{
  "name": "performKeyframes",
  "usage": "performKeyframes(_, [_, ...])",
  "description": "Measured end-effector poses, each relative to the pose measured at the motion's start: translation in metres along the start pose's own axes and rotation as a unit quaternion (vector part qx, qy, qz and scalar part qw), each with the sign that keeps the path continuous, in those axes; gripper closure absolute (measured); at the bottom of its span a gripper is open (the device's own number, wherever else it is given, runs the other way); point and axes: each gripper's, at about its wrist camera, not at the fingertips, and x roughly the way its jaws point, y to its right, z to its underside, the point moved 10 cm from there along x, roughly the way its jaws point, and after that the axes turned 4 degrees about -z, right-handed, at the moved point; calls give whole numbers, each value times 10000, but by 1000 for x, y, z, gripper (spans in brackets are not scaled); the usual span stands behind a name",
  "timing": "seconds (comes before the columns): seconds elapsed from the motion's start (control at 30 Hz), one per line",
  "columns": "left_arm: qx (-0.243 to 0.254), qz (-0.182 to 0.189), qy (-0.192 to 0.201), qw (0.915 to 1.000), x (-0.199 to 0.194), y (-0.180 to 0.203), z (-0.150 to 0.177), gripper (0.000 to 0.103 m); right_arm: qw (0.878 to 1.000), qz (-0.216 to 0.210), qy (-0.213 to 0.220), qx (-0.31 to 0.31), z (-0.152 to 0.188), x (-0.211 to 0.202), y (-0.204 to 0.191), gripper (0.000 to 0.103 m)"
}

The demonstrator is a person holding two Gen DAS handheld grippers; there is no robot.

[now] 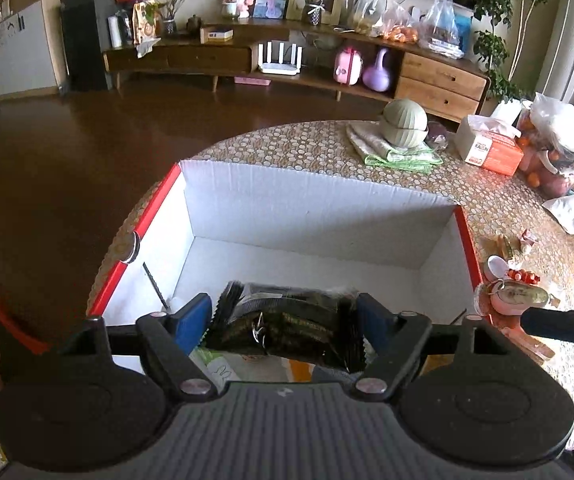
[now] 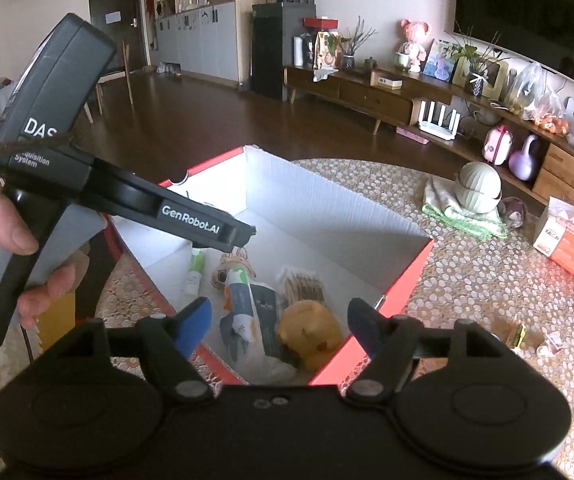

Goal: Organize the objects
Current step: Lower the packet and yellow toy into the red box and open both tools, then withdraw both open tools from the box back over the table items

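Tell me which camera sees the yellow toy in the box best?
The right wrist view: the yellow toy lies in plain sight in the red box, between the open right gripper fingers. In the left wrist view, the dark packet held by the left gripper hides it.

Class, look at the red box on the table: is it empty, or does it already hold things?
Not empty. The red box holds a yellow plush toy, tubes and packets at its near end; the far end shows bare white floor.

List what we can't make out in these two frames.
- Left wrist: the dark packet in the left tool hides the box floor below; its print is blurred.
- Right wrist: right tool body covers the box's near corner.
- Tissue box lettering: too small.
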Motion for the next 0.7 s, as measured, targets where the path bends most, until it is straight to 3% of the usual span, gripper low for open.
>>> performKeyframes(0.7, [136,-18,495,9987,-53,19,14,18,9985,-92,478,249,16,-64,13,25])
